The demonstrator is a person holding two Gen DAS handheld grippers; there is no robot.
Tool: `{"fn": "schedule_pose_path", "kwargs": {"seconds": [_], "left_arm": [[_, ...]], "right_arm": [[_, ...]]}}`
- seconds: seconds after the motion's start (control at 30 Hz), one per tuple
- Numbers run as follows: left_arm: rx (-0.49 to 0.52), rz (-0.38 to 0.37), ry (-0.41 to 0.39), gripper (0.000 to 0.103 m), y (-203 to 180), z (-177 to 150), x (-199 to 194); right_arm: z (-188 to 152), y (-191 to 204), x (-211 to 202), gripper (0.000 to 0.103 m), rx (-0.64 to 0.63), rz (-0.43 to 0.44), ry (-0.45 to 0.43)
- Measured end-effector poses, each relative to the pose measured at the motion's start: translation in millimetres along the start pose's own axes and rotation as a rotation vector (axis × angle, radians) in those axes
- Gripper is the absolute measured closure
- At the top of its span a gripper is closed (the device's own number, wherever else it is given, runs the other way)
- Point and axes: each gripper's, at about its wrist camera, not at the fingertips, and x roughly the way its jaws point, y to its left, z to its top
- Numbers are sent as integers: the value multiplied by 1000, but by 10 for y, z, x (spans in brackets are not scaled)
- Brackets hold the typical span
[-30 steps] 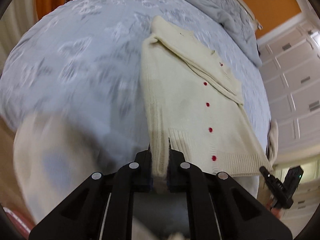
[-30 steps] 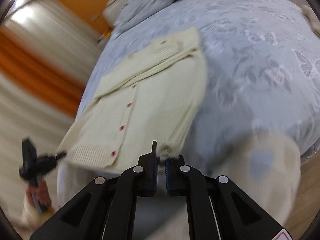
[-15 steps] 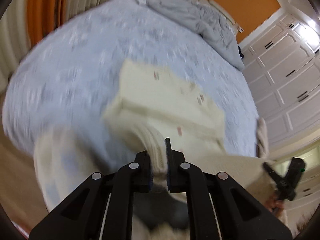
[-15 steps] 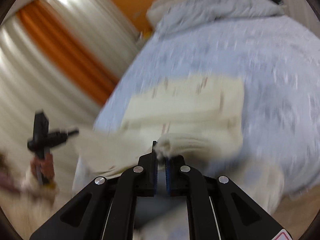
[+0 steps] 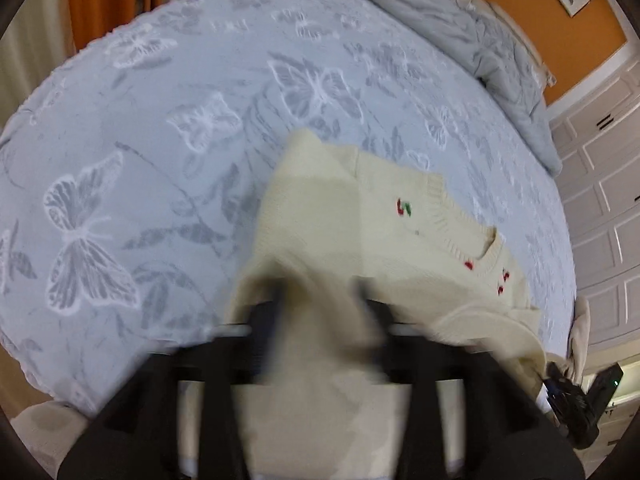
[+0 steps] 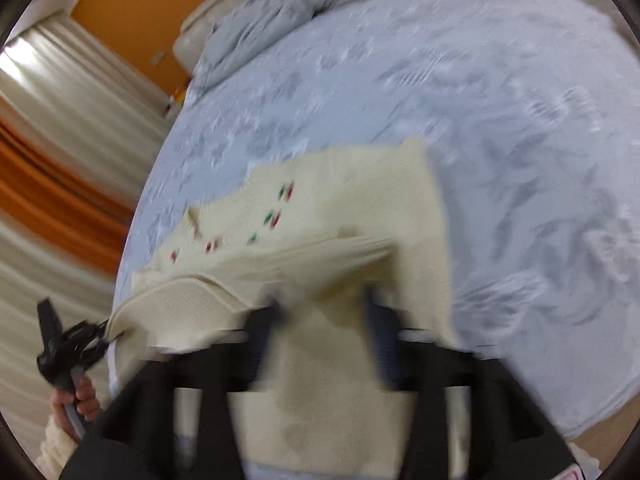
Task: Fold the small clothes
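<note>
A cream knitted cardigan (image 5: 360, 224) with small red and green embroidery lies on the pale blue bedspread (image 5: 160, 140), its lower half folded up over the upper half. It also shows in the right wrist view (image 6: 360, 208). My left gripper (image 5: 320, 312) is over its near left fold, jaws spread apart, knit lying between them. My right gripper (image 6: 320, 312) is over the near right fold, jaws also spread, blurred by motion. The fingertips are partly hidden under the cloth.
A grey duvet (image 5: 480, 40) is bunched at the head of the bed. Orange curtains (image 6: 48, 200) hang on the left. White cupboard doors (image 5: 600, 200) stand on the right. The bed's near edge (image 5: 60, 380) is close below the grippers.
Both grippers carried the cardigan's hem forward over the collar half, then opened. The hem now lies on the garment.
</note>
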Motion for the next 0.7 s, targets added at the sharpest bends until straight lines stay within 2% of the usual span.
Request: {"fn": "schedule_pose_path", "kwargs": {"seconds": [0.03,0.07,0.1,0.17,0.3,0.4,0.47,0.5,0.53,0.57,0.6,0.7], "left_arm": [[-3,-6,-29,26,13,2,-58],[-4,-4,-87,12,43,-13,-174],[1,-6,-126,10,58,-25,-248],[32,-18,-155,7,61,-9,-302],[71,-15,-81,7,39,36,-79],[99,16,-49,7,-21,47,129],[117,30,-24,8,-59,67,282],[134,33,-22,24,-88,72,337],[160,40,-16,63,-123,67,359],[180,62,-5,82,-151,56,366],[195,61,-1,92,-181,45,347],[200,5,-76,93,-239,16,2]], "right_arm": [[-24,4,-117,29,-6,-8,-38],[-39,-5,-219,27,-17,-13,-77],[-58,-21,-293,23,-37,-18,-102],[-81,-30,-295,21,-64,-45,-99],[7,-27,-14,21,-77,-56,-38],[82,66,196,21,-117,-76,-20],[104,111,380,21,-125,-93,25],[107,123,480,32,-125,-102,54],[97,144,522,68,-130,-99,69],[86,165,552,90,-138,-97,82],[71,190,550,93,-147,-95,91],[-29,374,158,94,-178,-11,-12]]}}
